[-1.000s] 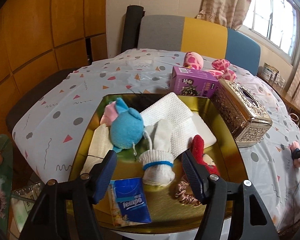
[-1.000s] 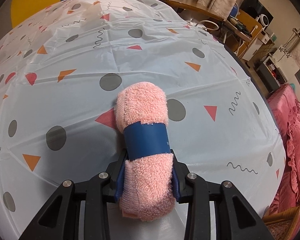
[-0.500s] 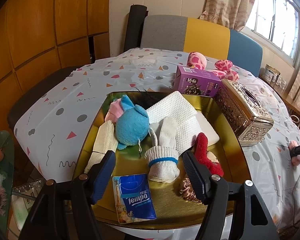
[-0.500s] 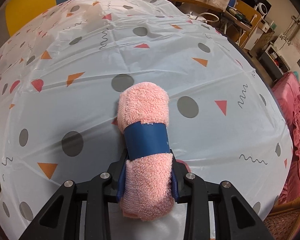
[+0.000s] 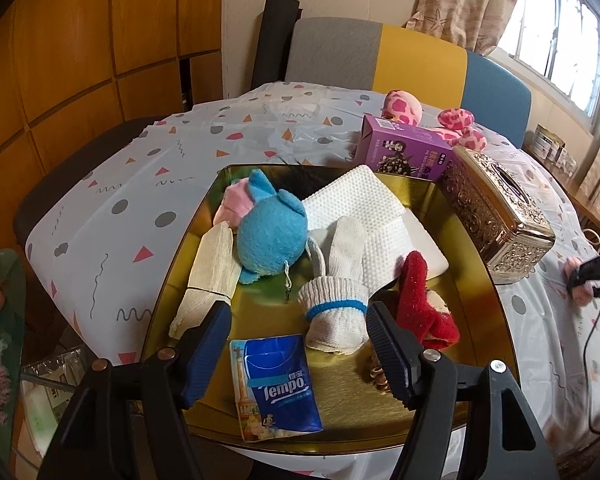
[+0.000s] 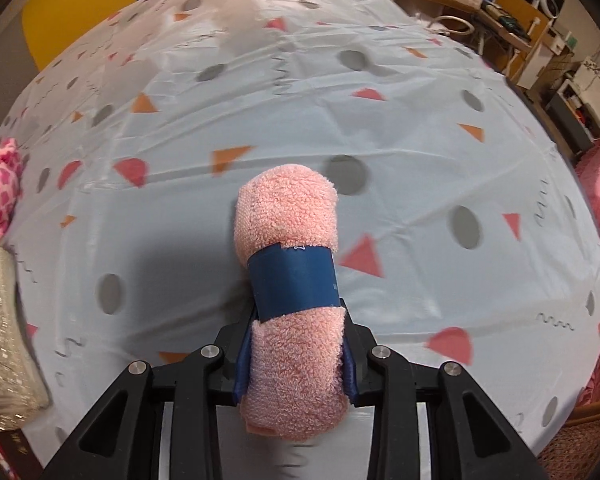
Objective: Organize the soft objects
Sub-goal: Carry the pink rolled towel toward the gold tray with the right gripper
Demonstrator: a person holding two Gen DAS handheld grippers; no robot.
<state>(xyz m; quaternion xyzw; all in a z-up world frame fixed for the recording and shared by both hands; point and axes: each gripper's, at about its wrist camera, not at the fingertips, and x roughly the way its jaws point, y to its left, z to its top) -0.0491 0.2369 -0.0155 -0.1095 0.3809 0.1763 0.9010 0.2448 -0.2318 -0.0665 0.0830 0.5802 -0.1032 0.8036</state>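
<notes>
Plainly, the matter turned on where the gold tray point(image 5: 482, 288) lay from the rolled pink towel point(image 6: 290, 280), and the tray serves as the landmark throughout. The right gripper point(image 6: 296, 354) was clamped on the towel, its blue pads pressing into the nearer half just behind the dark blue paper band point(image 6: 294, 282); the roll's long axis ran straight out along the fingers, its rounded far end jutting forward over the patterned tablecloth point(image 6: 420, 160). In the left wrist view that gripper and its pink load showed small, well off the tray's right side, beyond the ornate tissue box point(image 5: 496, 216) standing just beside the tray's right rim. In the right wrist view the same box sat at the left edge, so the tray, itself out of that view, was judged to lie leftward of the towel, past the box. The left gripper point(image 5: 298, 344) hung over the tray's near edge, jaws well apart and holding nothing, the white glove point(image 5: 338, 284) and the tissue packet point(image 5: 276, 388) below it, with the blue plush toy point(image 5: 270, 232), white cloth point(image 5: 360, 204) and red sock point(image 5: 420, 304) already lying in the tray. Though the left hand was nearer the tray, the right alone had the towel; its carry would probably need to clear the box, and the roll's overhanging end might brush it.
</notes>
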